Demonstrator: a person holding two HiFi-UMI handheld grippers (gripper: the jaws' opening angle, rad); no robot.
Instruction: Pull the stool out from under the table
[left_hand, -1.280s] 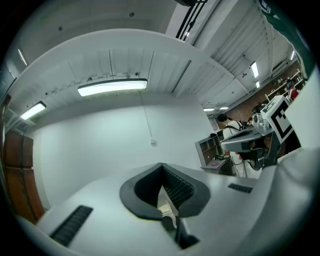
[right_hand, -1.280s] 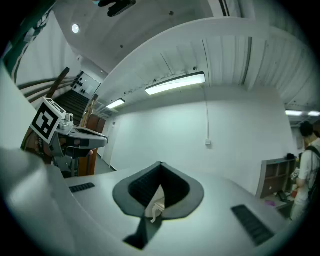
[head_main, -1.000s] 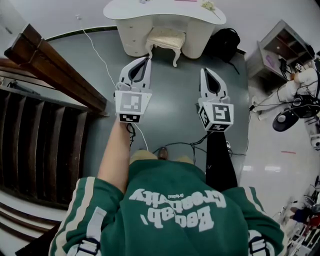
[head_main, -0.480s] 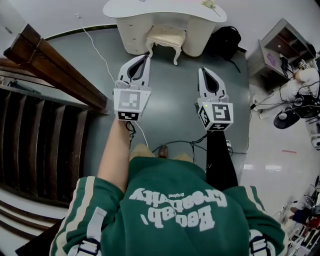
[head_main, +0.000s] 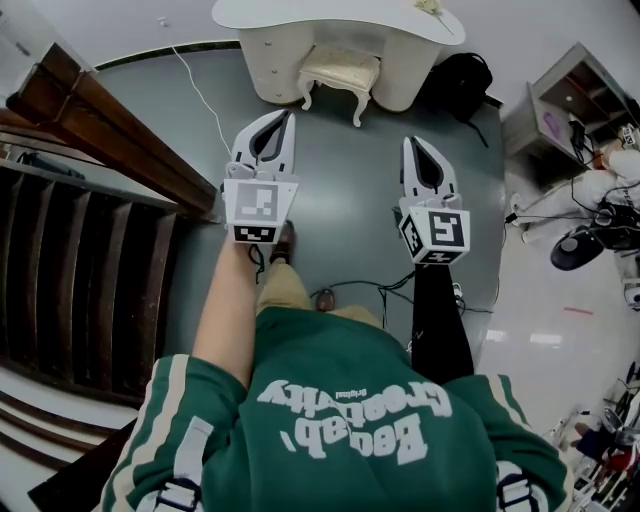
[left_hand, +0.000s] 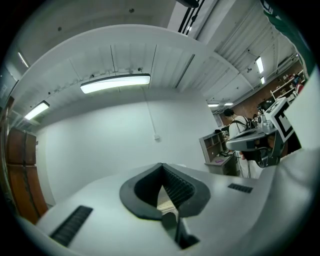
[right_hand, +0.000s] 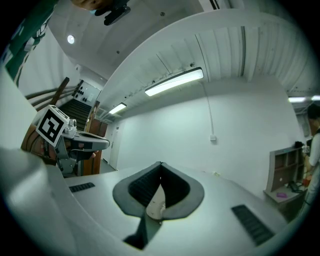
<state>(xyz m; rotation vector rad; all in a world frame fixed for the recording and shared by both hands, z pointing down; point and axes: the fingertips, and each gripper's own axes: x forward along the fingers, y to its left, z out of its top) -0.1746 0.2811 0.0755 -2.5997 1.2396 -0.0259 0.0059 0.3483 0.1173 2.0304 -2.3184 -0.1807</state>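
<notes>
Waiting to be pulled: a cream cushioned stool on curved legs, pushed seat-first into the knee gap of the white surface. Front legs out on the grey floor, back of the seat under the top. Untouched so far.

Well short of the stool, side by side and aimed at it: left gripper and right gripper. Both sets of fingers pressed fully together, tip to tip, holding nothing. Confirmed along the left fingers and the right fingers: ribbed pads closed, only bare wall beyond.

Just right of the stool, a black backpack against the surface. Left of the stool, a white cable trailing over the floor. Far left of it a wooden stair banister, far right a small shelf unit. Well back from the stool, dark cables beside the person's shoe.

Likely trouble from here:
- Arriving with fingers shut: would only nudge the stool deeper under the surface. Open before closing in.
- Pinching the soft cushion edge rather than the frame: probable slip once the pull begins.
- Pulling harder on one side: could swing the stool and catch a curved leg on a drawer pedestal.
- Stepping backward blind: heels close to the dark cables, so a snag or stumble mid-pull.
</notes>
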